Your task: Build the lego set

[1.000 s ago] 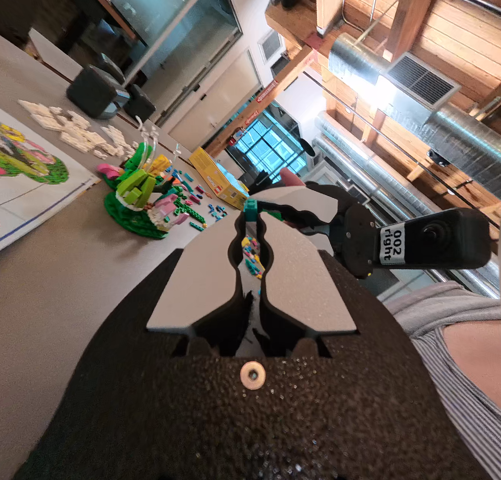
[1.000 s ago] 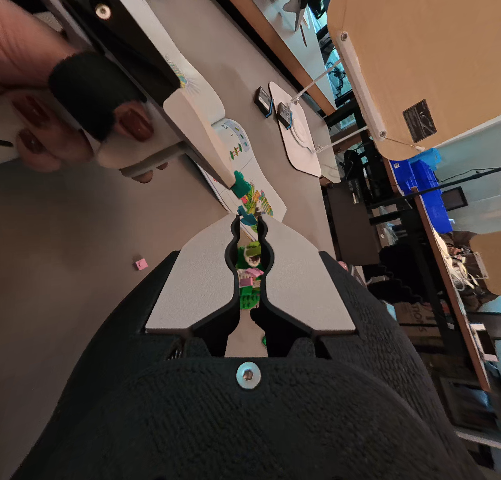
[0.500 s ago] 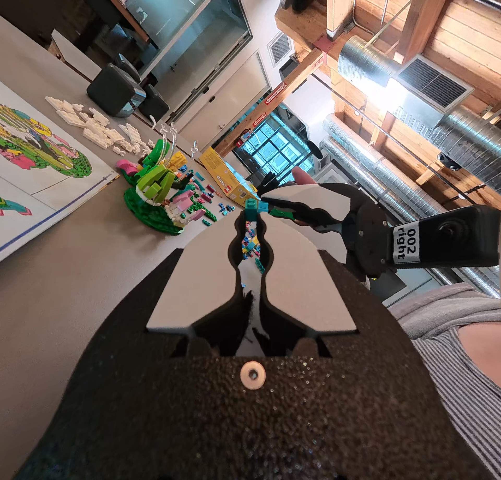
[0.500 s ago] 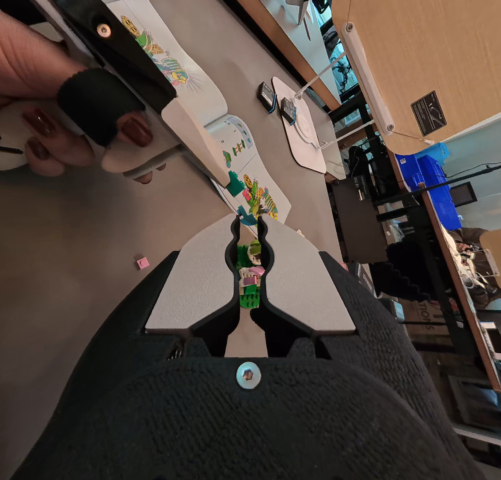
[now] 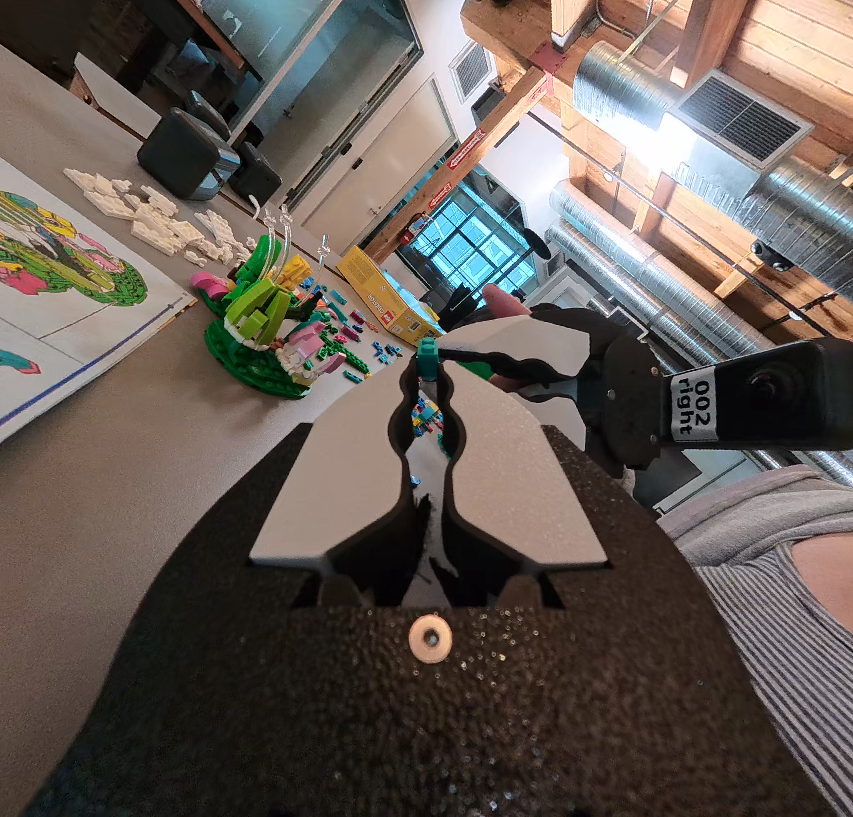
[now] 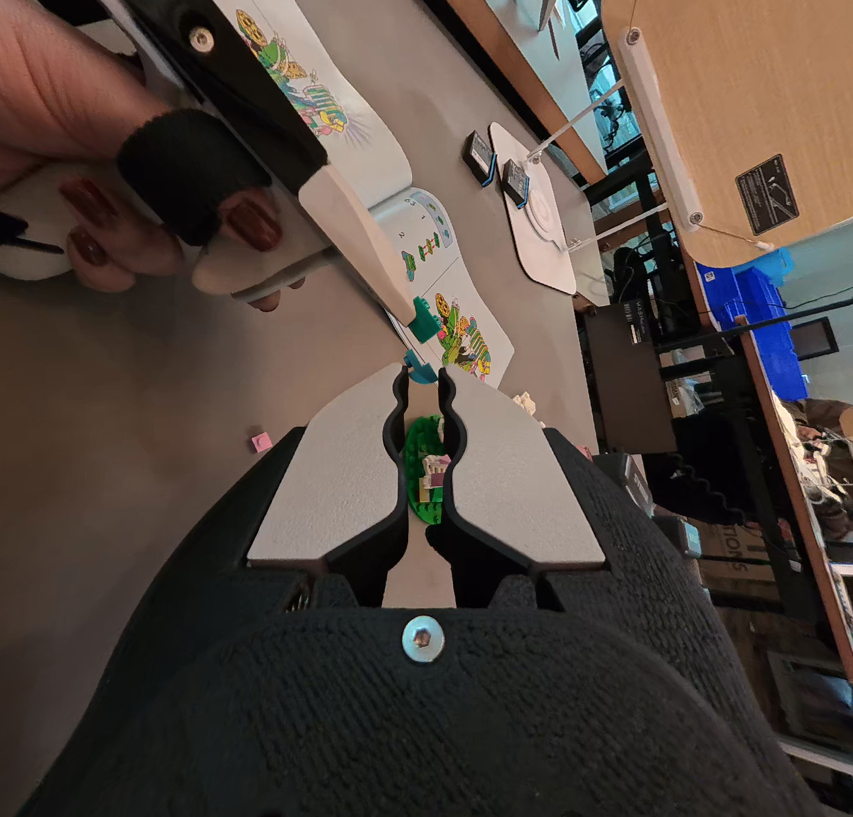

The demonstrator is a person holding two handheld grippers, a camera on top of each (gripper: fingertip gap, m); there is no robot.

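Left wrist view: left gripper [image 5: 427, 365] pinches a studded teal brick [image 5: 426, 355]; right gripper [image 6: 421, 372] clamps a small blue piece [image 6: 417, 370].

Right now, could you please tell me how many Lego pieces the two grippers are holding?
2: a teal brick in the left gripper, and a blue piece in the right gripper. None seems hidden.

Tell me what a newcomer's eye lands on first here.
First, the two claws meeting tip to tip above the grey table: the left claw pinches a small teal plastic brick, the right claw a small blue piece. Then the half-built green flower model on its round base, beside the open instruction booklet.
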